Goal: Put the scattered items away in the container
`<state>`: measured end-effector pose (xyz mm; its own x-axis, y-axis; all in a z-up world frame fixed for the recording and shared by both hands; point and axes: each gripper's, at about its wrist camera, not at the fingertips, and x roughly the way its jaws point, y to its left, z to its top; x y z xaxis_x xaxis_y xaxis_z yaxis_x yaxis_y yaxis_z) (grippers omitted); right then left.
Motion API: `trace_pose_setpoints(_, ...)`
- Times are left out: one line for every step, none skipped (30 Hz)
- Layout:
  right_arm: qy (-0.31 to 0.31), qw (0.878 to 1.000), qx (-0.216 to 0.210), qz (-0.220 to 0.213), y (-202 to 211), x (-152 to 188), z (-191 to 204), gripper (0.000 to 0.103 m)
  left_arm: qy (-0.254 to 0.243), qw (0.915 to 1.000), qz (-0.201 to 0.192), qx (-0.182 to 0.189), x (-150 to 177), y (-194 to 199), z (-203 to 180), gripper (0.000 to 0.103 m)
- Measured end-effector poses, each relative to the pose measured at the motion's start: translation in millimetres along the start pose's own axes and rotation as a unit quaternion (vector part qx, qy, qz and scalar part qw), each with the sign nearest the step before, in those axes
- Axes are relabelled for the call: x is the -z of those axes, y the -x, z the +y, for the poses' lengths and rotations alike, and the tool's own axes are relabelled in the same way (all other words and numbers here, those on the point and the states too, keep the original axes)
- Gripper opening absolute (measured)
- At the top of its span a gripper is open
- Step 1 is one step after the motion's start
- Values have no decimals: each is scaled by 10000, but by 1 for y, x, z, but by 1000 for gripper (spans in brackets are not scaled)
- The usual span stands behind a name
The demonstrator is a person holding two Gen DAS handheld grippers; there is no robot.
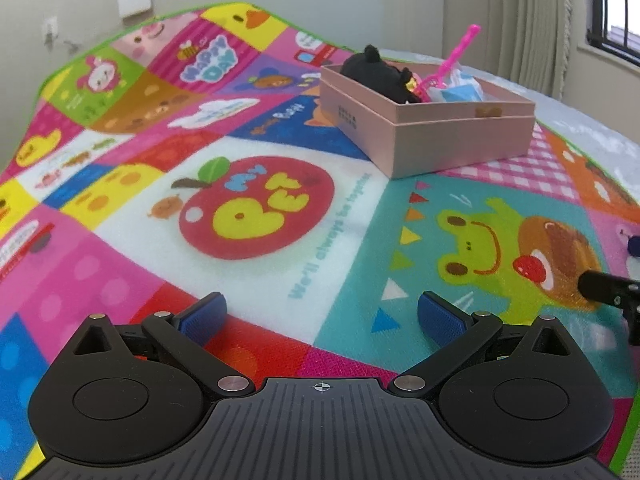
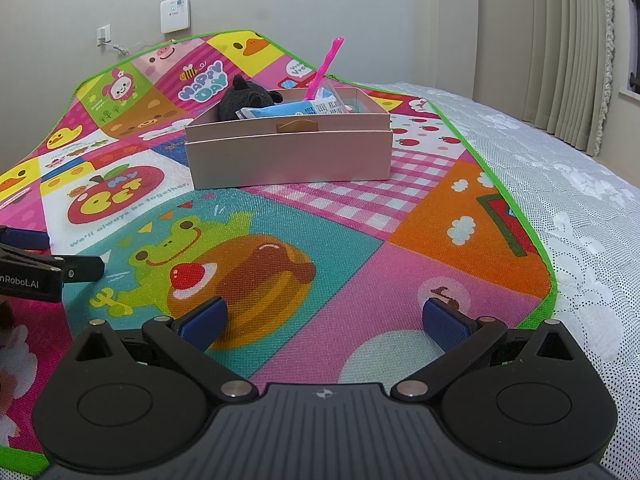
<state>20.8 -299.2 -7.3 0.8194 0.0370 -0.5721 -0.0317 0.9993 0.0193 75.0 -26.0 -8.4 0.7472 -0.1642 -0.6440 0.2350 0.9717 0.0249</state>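
Pink box (image 1: 436, 136) beyond both spread claws

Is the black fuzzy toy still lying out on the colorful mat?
No, the black plush toy sits inside the pink box, next to a blue packet and a pink stick.

The play mat (image 2: 344, 248) is printed in a bright patchwork of pink, yellow, blue, orange and teal squares and is edged in green. A red apple with yellow letters is shown on a white panel, a green frog on teal, and a pink-and-white check beside the box (image 2: 288, 156), which is coloured pale pink. A black plush toy (image 2: 244, 100), a hot-pink stick (image 2: 326, 66) and a blue-and-white packet (image 2: 292, 110) are seen inside it. The bedcover (image 2: 560, 184) is patterned in white on grey. Blue pads are carried on the black frame of the left gripper (image 1: 322, 314) and of the right gripper (image 2: 324, 320).
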Motion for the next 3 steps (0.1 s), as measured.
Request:
trace_pose_setpoints(0, 10000, 0, 0, 0, 0, 0, 103, 44, 10000, -24, 33, 1, 0, 2, 103)
trace_pose_setpoints(0, 10000, 0, 0, 0, 0, 0, 103, 43, 10000, -58, 31, 2, 0, 2, 103)
trace_pose_setpoints(0, 10000, 0, 0, 0, 0, 0, 103, 19, 10000, -84, 11, 3, 0, 0, 103)
